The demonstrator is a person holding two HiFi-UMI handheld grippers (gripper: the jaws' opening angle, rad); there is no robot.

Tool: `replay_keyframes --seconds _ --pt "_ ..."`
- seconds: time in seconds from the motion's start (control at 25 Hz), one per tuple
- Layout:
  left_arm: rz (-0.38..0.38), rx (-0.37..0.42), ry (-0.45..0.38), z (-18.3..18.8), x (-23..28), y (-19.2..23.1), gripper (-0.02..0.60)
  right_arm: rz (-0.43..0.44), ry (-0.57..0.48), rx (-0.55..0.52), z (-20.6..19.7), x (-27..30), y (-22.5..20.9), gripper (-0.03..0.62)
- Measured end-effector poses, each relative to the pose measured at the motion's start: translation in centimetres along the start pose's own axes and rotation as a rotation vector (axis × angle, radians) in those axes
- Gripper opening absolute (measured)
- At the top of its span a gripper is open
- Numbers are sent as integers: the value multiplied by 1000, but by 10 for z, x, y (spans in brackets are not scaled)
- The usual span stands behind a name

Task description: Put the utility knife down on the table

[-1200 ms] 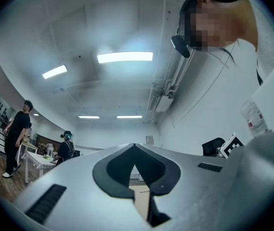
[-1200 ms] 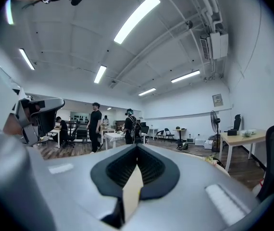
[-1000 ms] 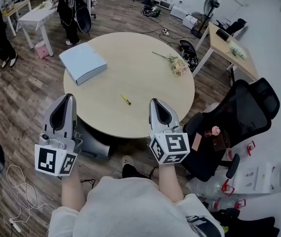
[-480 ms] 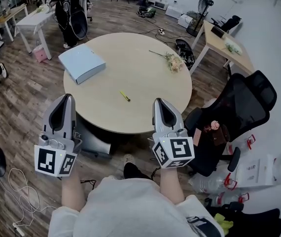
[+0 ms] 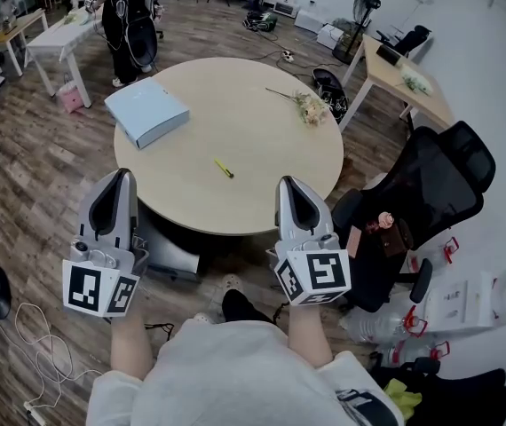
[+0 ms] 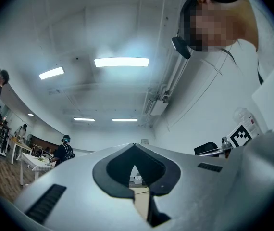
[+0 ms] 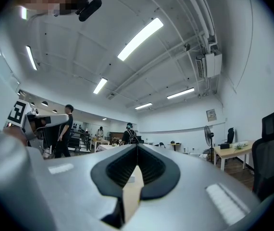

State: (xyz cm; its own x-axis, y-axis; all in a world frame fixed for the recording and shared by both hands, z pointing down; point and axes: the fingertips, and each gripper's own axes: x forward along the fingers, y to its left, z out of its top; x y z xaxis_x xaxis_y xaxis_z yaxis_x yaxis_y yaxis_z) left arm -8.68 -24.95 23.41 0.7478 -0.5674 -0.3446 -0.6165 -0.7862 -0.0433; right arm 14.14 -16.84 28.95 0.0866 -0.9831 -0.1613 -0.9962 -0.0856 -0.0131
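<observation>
yellow utility knife (image 5: 225, 169) on table (image 5: 262, 140), apart, ahead-left of right claw (image 5: 289, 183)

1. Round table (image 5: 262, 162): pale wood-look top, smooth and pretty matt.
2. Floor (image 5: 31, 193): darker wood planks with a slight sheen.
3. Left gripper (image 5: 120, 177) and right gripper (image 5: 289, 185): smooth matt grey plastic shells.
4. Office chair (image 5: 430, 185): black mesh-looking cloth.

Slim yellow utility knife (image 5: 225, 169) lying flat on the round pale wooden table (image 5: 271, 131).
It rests slightly toward 6 o'clock from the tabletop's centre, its length running from 11 to 5 o'clock.
</observation>
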Motion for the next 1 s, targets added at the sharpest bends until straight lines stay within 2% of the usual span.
replay_keyframes --seconds 1.0 --pt "12 -11 -8 1 -11 3 6 10 -9 5 2 -4 9 11"
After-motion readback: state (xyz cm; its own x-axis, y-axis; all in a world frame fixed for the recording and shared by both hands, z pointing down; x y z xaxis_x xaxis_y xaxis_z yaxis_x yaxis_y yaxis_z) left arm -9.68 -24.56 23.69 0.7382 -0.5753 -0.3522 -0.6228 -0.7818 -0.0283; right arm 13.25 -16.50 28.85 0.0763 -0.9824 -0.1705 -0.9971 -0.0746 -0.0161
